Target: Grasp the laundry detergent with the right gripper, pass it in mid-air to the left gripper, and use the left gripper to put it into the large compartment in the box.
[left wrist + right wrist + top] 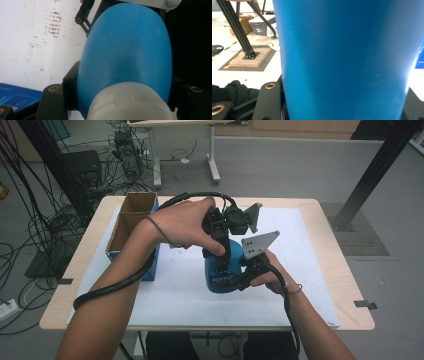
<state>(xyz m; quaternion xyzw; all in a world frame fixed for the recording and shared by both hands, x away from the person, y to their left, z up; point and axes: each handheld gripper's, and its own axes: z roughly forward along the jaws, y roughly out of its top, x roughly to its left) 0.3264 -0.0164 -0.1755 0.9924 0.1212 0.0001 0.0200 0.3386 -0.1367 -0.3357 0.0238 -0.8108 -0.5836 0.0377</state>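
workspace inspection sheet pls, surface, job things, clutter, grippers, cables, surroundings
surface: light wood table under a white sheet, faint brown marks on the sheet in the left gripper view.
job's things: blue bottle upright mid-table, with a white cap.
clutter: open cardboard box with blue sides at the left edge.
grippers: left gripper shut on the bottle's top from above; right gripper shut on its body from the side.
cables: a black cable trails from each gripper along the forearm.
surroundings: grey floor, tangled cables at left, another table's legs behind.
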